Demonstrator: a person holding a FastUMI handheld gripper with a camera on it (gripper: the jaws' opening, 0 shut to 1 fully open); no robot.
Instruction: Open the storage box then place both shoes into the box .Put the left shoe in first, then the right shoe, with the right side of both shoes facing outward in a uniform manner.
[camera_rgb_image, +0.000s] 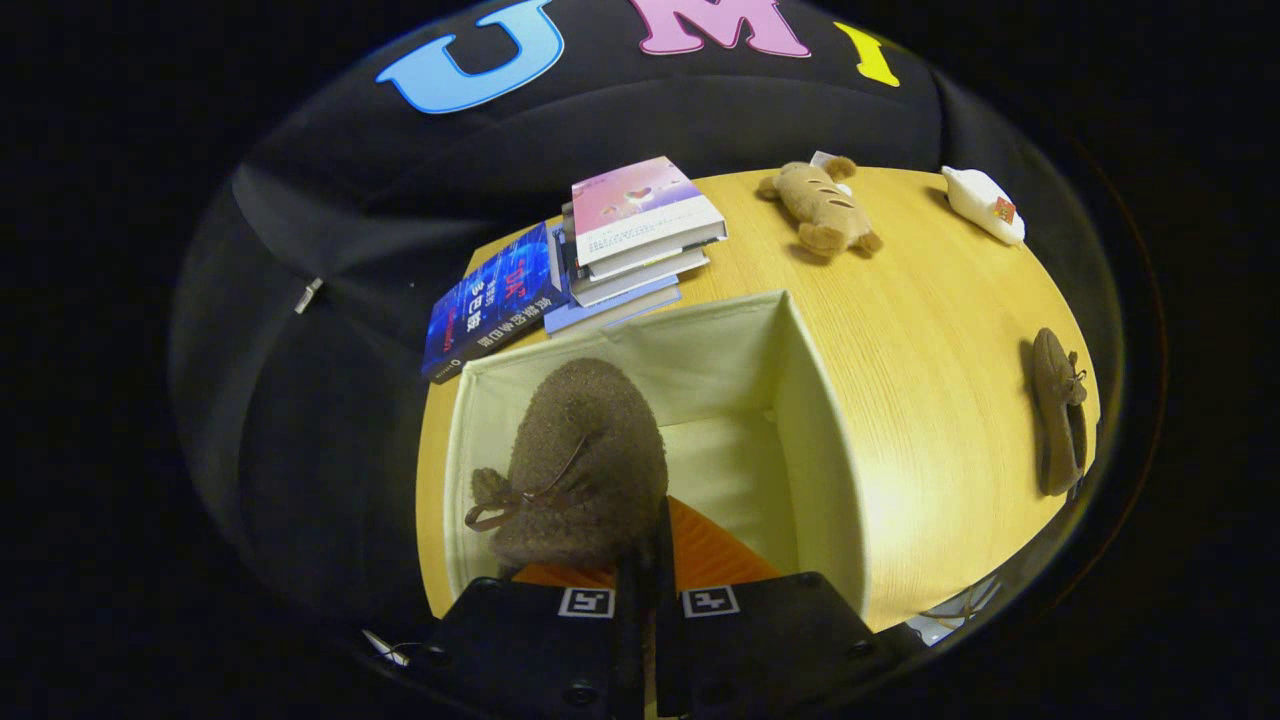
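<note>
Table: we see a light wooden top (930, 360) with black cloth hanging behind and to its side.
Box: an open cream fabric box (800, 420) stands on the table, just ahead of and below the fingers; we look down into its pale inside.
Books: a stack of books (640, 235) sits just beyond the box, with a blue book (495, 305) lying beside the stack.
Toys: a brown plush toy (822, 207) and a small white object (985, 204) lie at the far side of the table, well apart from the box.
Gripper: the gripper (640, 560) has its fingers pressed close, and we see them pinching a brown fuzzy shoe (580, 465), bow on its upper, hanging over the box opening.
Second shoe: a matching shoe (1058, 412) lies on the table, well off to the side of the box.
</note>
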